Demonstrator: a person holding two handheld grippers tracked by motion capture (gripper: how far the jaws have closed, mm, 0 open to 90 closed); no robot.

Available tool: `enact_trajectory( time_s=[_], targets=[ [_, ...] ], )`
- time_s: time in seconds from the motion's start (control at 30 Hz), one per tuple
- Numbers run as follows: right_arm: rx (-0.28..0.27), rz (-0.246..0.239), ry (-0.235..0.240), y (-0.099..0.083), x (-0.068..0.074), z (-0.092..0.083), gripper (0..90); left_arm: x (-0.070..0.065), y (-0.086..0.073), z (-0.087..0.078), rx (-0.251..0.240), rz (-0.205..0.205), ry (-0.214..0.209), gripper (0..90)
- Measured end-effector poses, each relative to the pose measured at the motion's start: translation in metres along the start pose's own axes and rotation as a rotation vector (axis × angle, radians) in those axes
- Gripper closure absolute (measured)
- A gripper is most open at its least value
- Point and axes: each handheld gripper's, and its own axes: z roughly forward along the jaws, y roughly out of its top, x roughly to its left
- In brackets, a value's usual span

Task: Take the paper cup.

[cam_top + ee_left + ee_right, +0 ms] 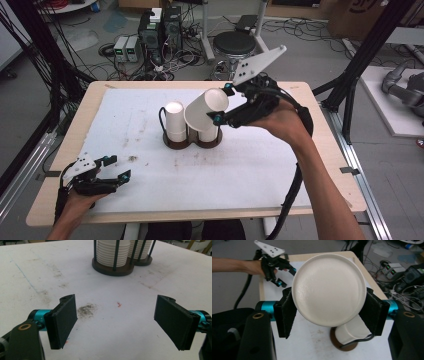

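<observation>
The high view looked forward and down from above the person's side, taking in the whole desk (150, 200) and the floor beyond. The left gripper view sat low over the desk, facing the cup rack (112, 268) from nearby. The right gripper view looked down from above the rack (344, 346), back toward the person's side; all three shared the rack.
</observation>
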Motion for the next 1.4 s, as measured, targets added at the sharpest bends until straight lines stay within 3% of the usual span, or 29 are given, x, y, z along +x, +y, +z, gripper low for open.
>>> enact_trajectory(
  time_s=[0.3,0.53,0.83,0.97,1.4],
  targets=[
    [-0.066,0.039,0.028,-0.034,0.010,0.008,35.8,0.001,0.000,-0.001,-0.012,0.003,-0.019,18.4],
    [-0.113,0.085,0.066,-0.059,0.014,0.025,35.8,0.001,-0.001,-0.002,-0.016,0.007,-0.032,18.4],
    [-0.122,0.114,0.082,-0.080,0.017,0.040,35.8,0.001,0.000,-0.001,-0.012,0.010,-0.036,18.4],
    [-0.138,0.112,0.064,-0.091,0.020,0.045,35.8,0.000,-0.001,-0.002,-0.020,0.014,-0.038,18.4],
    [-0.190,0.163,0.087,-0.129,0.028,0.068,35.8,0.000,-0.001,-0.003,-0.034,0.016,-0.034,18.4]
  ],
)
